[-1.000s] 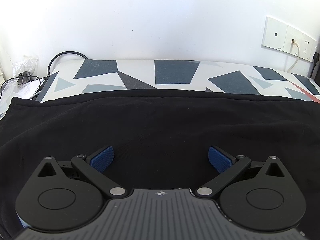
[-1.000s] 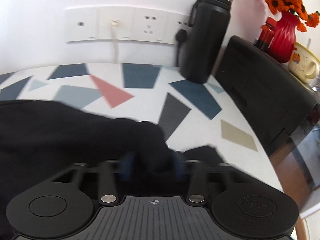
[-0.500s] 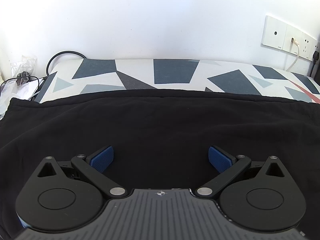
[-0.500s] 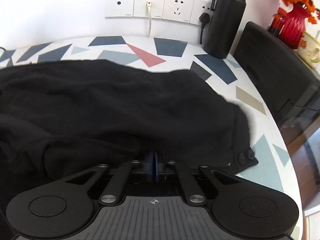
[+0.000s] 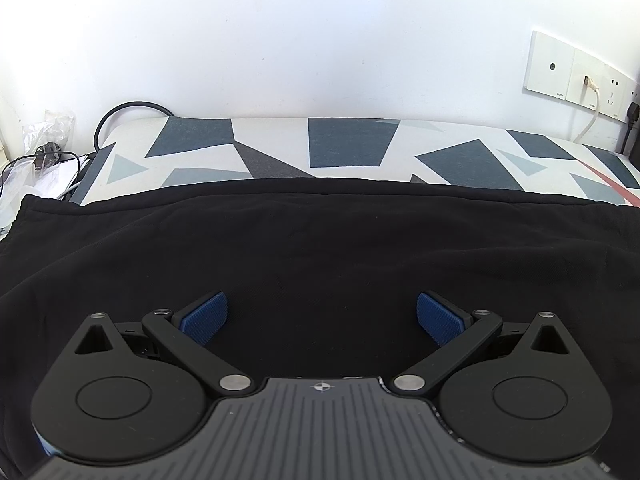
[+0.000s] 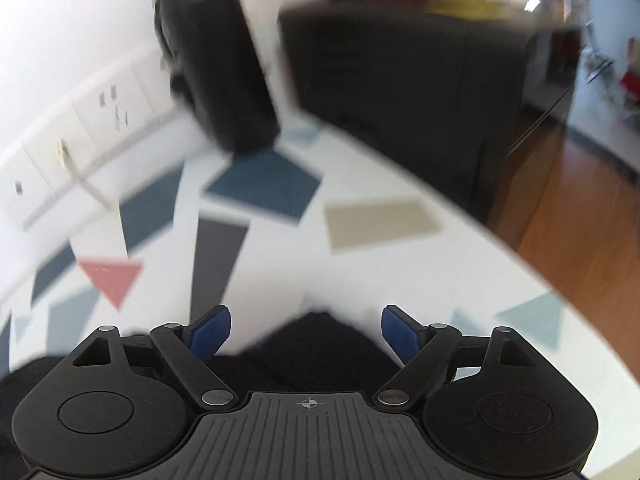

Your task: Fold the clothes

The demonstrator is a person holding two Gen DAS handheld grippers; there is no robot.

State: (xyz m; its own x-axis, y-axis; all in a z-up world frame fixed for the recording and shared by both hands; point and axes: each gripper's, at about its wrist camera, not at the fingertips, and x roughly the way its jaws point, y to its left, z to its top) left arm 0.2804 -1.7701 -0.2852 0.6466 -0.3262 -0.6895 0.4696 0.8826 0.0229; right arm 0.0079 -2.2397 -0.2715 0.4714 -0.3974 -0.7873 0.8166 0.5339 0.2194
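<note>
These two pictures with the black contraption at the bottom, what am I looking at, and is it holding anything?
Each picture comes from a camera mounted on a hand-held gripper that a person carries, looking forward along its two blue-padded fingers. The left hand-held gripper hovers open over a black garment spread on a table with a geometric-patterned top; the pads touch nothing. The right view is blurred. There the right hand-held gripper has its jaws opening, with a bit of the black garment lying between them, not pinched. Beyond it stand a black bottle and wall sockets. So nothing is held right now.
</note>
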